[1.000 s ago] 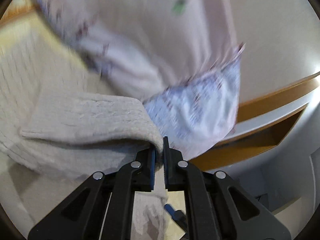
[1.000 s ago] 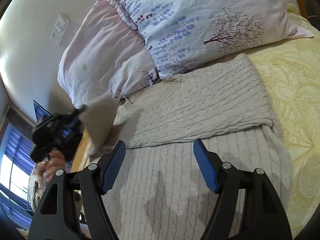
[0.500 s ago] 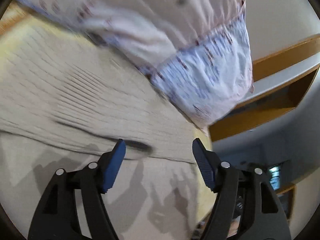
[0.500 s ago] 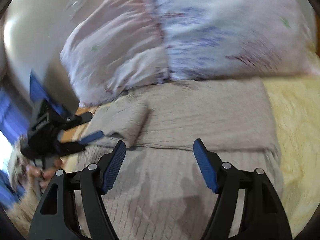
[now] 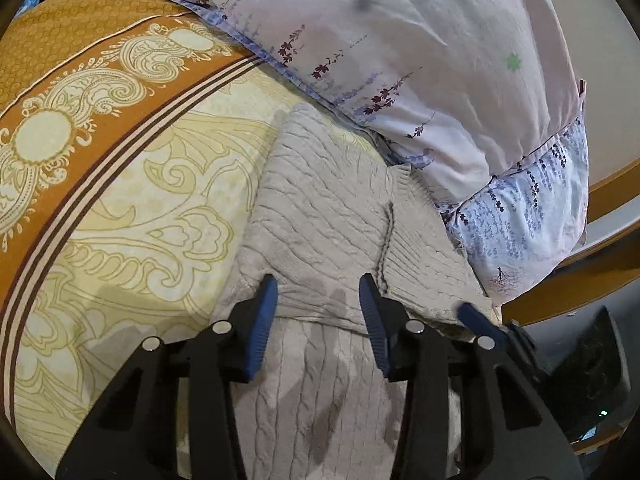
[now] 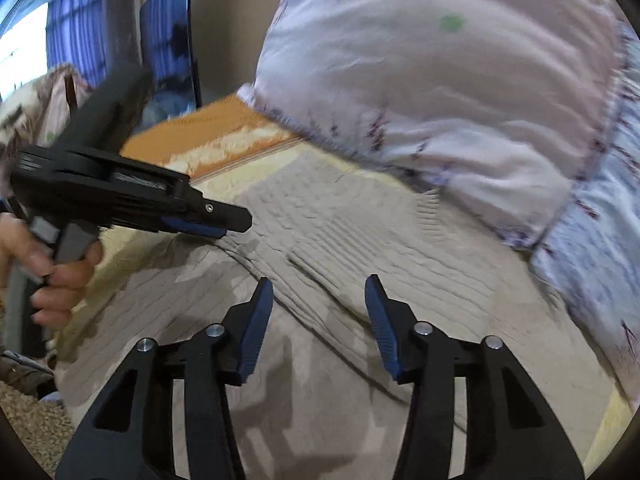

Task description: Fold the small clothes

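Note:
A beige cable-knit sweater (image 5: 320,216) lies on the bed with both sleeves folded in over its body; it also shows in the right wrist view (image 6: 360,240). My left gripper (image 5: 318,284) is open and empty, just above the lower edge of the folded sleeves. My right gripper (image 6: 319,284) is open and empty over the sweater's body. The left gripper (image 6: 200,224) shows in the right wrist view at the left, close over the sweater. A blue fingertip (image 5: 474,316) of the right gripper shows in the left wrist view at the right.
Two floral pillows (image 5: 420,60) lie against the sweater's far edge. The bedsheet (image 5: 140,184) is yellow with an orange patterned border. A wooden bed frame (image 5: 608,184) and a wall are at the right. A window with blue curtains (image 6: 68,40) is at the far left.
My left gripper let go of the sleeve, which now lies folded over the body, and opened. Both grippers swung round over the sweater.

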Motion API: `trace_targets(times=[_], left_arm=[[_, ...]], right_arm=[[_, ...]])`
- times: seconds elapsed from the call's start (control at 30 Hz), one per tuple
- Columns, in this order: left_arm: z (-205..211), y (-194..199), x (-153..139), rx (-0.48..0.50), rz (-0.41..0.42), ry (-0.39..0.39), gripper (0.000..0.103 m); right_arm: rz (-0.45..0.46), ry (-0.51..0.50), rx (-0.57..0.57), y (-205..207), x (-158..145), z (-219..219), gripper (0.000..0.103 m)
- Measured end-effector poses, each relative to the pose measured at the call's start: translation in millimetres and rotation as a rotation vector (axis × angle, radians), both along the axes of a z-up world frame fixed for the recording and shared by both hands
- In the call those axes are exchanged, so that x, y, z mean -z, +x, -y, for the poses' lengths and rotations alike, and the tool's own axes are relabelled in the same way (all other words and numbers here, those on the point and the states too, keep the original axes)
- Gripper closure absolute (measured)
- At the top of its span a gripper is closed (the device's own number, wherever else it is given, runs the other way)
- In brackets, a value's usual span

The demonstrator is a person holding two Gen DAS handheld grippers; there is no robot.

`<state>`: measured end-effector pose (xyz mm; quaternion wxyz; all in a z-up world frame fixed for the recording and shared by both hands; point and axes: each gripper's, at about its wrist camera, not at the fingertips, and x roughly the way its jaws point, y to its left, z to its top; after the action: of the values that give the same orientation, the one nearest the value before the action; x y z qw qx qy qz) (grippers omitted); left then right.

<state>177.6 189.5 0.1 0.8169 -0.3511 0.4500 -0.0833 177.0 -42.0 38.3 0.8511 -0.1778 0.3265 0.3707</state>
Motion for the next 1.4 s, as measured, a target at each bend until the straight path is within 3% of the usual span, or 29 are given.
trace_targets(times=[0.3,0.43,0.47,0.6,0.73,0.8,0.93,1.0,1.13,1.2,1.27,1.4], left_arm=[[-2.9,-0.3,1.4,0.011,0.006,-0.033,0.06],[-1.5,0.6,1.5,0.012,0.008,-0.027,0.06],[-1.4,0.6,1.6,0.009,0.009,-0.027,0.06],[0.7,0.8,1.2,0.005,0.011,-0.019,0.06],[3.9,0.8,0.1,0.005,0.014,-0.006,0.058],[5.1,0.6,-0.1,0.005,0.017,0.0,0.056],[9.9,0.8,-2.4,0.01,0.023,0.017,0.049],[13.4,1.6,-3.9,0.017,0.029,0.032,0.045],[19.1,2.5,-5.9,0.023,0.036,0.059,0.039],[21.3,2.5,-6.8,0.027,0.038,0.067,0.036],[23.4,2.3,-7.6,0.032,0.04,0.074,0.033],[26.7,1.4,-8.0,0.038,0.043,0.083,0.029]], right_arm=[[-0.012,-0.052,0.026,21.5,22.6,-32.7,0.059],[-0.005,-0.008,0.026,19.7,19.0,-30.2,0.095],[-0.002,0.01,0.036,20.0,15.5,-26.9,0.098],[0.008,0.145,0.132,25.3,-8.4,10.1,0.098],[0.024,0.315,0.332,29.7,-30.2,87.2,0.099],[0.01,0.436,0.49,29.1,-33.1,148.0,0.099],[-0.102,0.602,0.734,26.7,-7.6,242.8,0.098],[-0.233,0.642,0.797,29.8,20.9,275.4,0.098],[-0.401,0.743,0.802,27.0,50.5,299.5,0.098],[-0.481,0.814,0.766,30.2,54.5,304.2,0.09],[-0.513,0.826,0.763,34.9,54.7,306.5,0.066],[-0.51,0.771,0.78,41.8,54.8,301.8,0.066]])
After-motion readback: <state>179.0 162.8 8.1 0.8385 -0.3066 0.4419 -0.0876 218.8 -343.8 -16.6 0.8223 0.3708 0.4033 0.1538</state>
